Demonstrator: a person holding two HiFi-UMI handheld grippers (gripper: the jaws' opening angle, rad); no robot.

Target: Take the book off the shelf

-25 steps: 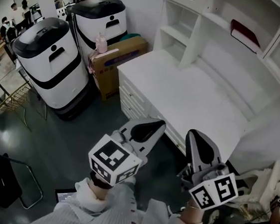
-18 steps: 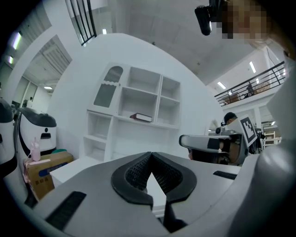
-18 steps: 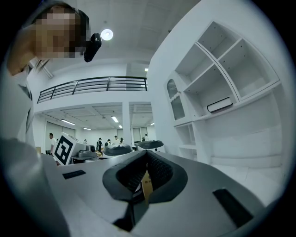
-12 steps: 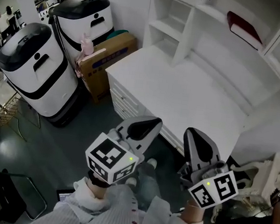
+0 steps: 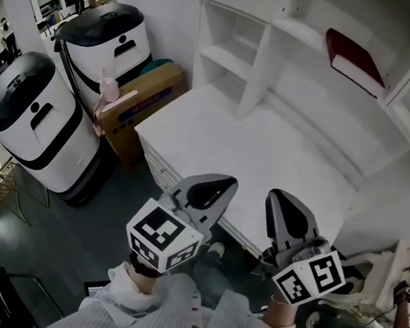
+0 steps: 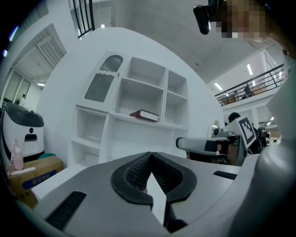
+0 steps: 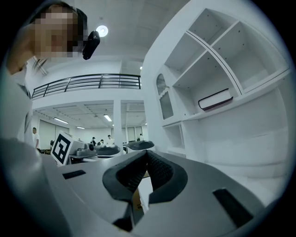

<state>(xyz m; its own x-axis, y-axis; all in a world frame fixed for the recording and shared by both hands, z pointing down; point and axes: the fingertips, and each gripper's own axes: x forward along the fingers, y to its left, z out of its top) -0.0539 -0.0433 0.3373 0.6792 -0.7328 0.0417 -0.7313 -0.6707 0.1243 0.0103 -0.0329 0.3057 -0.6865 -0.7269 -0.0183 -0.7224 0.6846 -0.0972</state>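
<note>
A dark red hardcover book (image 5: 353, 57) lies flat on an upper board of the white shelf-and-desk unit (image 5: 265, 152), in its wide bay above the desktop. The grey left gripper (image 5: 215, 192) and grey right gripper (image 5: 283, 205) hang side by side just off the unit's front edge, well apart from the book. Each has its jaws pressed together at the tips, with nothing between them.

Ahead of my right gripper (image 5: 286, 209) I see a dark red book (image 5: 350, 51) with white page edges, on a white shelf (image 5: 297, 32) above a white worktop (image 5: 265, 155). That gripper and my left gripper (image 5: 213, 191) are grey, with black pads (image 6: 134, 172) and black-and-white square markers. Left of the left gripper are a brown box (image 5: 134, 104) and 2 white-and-black machines (image 5: 29, 125).
</note>
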